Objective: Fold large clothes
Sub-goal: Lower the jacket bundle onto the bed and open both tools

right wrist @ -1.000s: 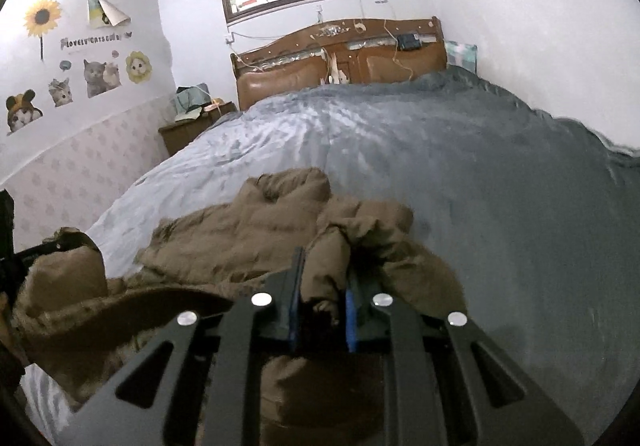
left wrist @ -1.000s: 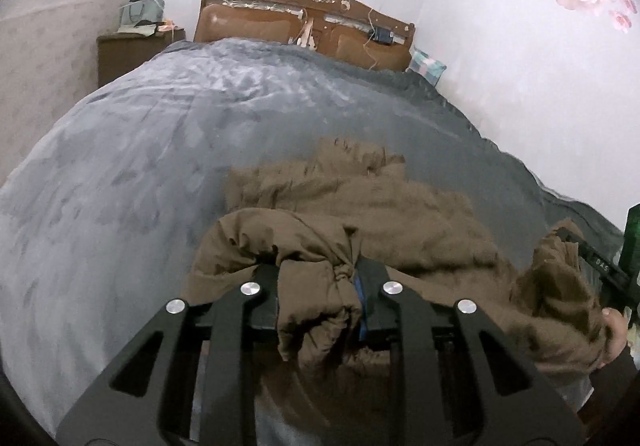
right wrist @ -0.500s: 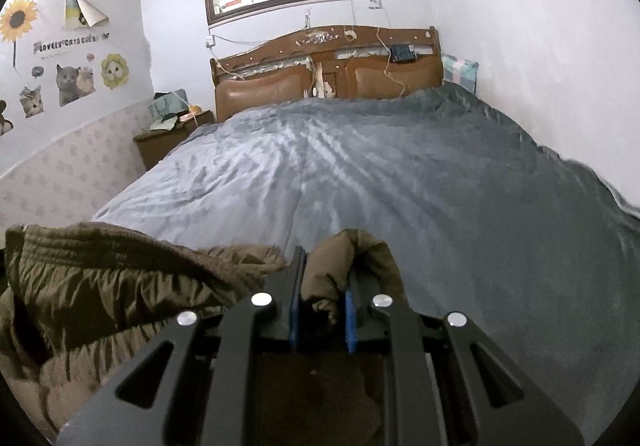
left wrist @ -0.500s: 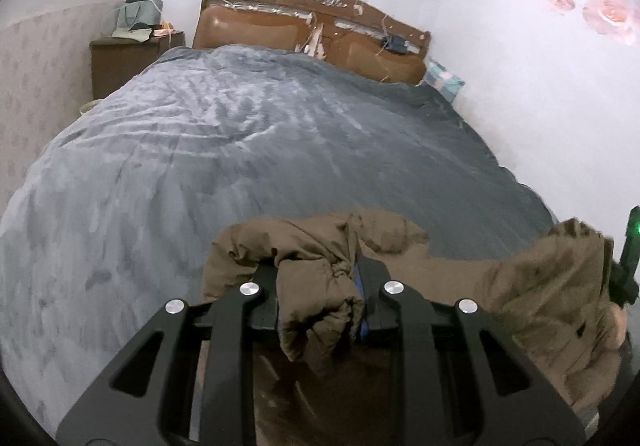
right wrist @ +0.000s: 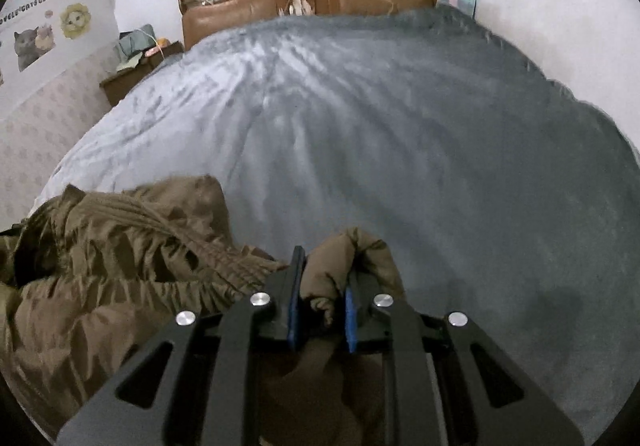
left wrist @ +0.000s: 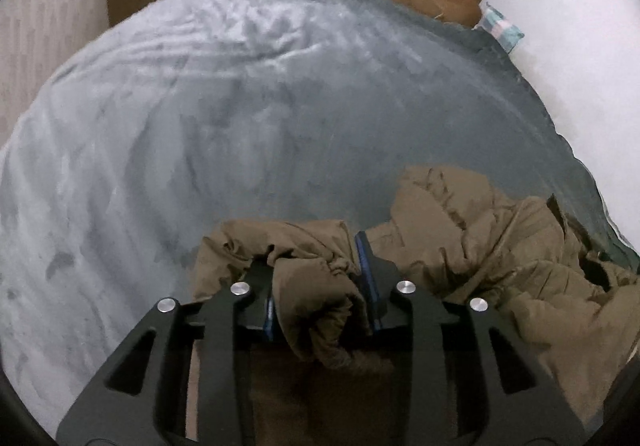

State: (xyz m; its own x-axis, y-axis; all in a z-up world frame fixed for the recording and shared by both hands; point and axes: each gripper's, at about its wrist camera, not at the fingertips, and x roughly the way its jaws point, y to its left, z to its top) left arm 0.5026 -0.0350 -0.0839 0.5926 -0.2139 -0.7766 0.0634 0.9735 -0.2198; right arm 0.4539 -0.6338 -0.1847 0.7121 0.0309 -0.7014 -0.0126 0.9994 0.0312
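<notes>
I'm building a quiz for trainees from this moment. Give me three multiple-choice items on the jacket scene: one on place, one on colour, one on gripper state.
1. Where does the jacket lie?
A. on the nightstand
B. at the near end of the bed
C. against the headboard

2. What colour is the jacket?
A. brown
B. red
C. white

3. What is the left gripper doing?
A. hanging open
B. shut on nothing
C. shut on jacket fabric

Answers: B, it is bunched on the grey blanket nearest the cameras; A, its fabric is olive-brown throughout; C, a fold sits pinched between its fingers, as with the right gripper.

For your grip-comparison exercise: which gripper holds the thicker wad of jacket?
The left gripper: its jaws stand wider around the brown jacket than the right gripper.
</notes>
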